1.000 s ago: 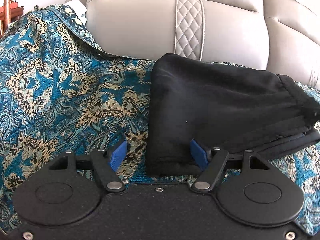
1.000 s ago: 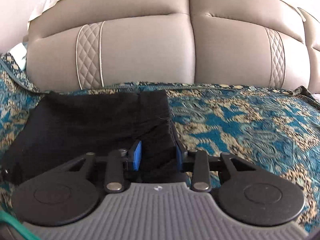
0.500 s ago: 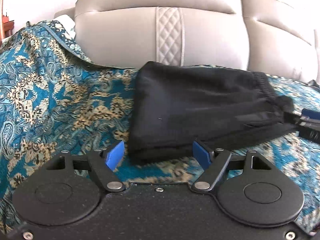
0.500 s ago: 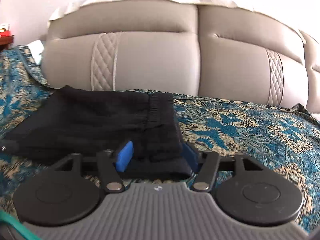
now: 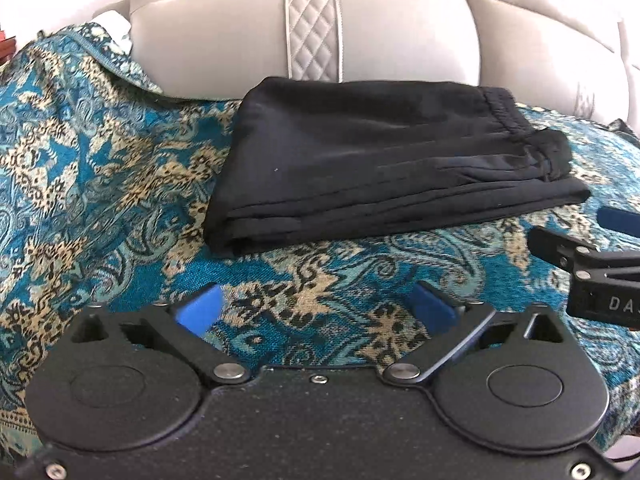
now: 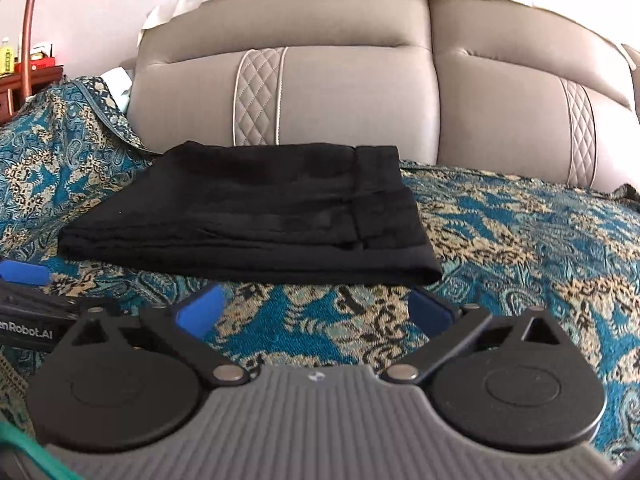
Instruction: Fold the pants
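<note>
Both hand-held grippers, left (image 5: pixel 316 308) and right (image 6: pixel 316 308), stood spread apart (gripping nothing) just short of the folded black fabric pants (image 6: pixel 256 216) lying on the teal paisley bedspread (image 6: pixel 520 240).

White letters "DA" showed, cut off, on the right tongs (image 5: pixel 600 304). The left tongs (image 6: pixel 28 330) carried partly hidden lettering, "enRobot.AI".

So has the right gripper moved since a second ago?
Yes. The right gripper has pulled back from the folded black pants: its jaws closed on their near edge a second ago, and now stand open over the patterned blanket, short of them.
</note>
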Motion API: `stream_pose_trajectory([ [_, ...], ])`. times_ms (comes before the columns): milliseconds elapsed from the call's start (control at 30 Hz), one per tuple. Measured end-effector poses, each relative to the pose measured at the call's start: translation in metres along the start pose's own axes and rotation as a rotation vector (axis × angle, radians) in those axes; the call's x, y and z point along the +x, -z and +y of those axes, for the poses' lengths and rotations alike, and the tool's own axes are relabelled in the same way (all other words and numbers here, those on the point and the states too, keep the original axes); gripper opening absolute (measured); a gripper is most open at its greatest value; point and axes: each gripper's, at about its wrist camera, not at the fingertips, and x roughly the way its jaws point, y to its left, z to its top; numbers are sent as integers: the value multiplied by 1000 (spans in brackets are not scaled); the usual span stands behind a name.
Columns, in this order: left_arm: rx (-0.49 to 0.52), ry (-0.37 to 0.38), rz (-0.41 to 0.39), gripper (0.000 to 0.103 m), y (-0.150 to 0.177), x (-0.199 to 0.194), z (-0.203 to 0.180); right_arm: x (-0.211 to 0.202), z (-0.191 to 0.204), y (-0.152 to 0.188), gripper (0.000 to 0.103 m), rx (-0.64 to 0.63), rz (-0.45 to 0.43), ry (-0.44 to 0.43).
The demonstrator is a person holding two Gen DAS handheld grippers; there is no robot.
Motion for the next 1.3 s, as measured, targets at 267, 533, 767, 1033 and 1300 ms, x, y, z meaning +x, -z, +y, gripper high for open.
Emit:
stream_pose_trajectory([
  [267, -17, 13, 0, 103, -3, 6, 6, 8, 2, 12, 103, -30, 22, 32],
  [533, -62, -19, -17, 103, -3, 9, 8, 9, 1, 13, 103, -44, 21, 14],
  [767, -69, -20, -16, 103, -3, 10, 8, 9, 0, 14, 103, -44, 13, 11],
  [1033, -71, -20, -20, 103, -3, 8, 7, 11, 1, 12, 103, -42, 21, 4],
  [1300, -72, -27, -28, 103, -2, 9, 6, 20, 5, 5, 103, -54, 40, 16],
])
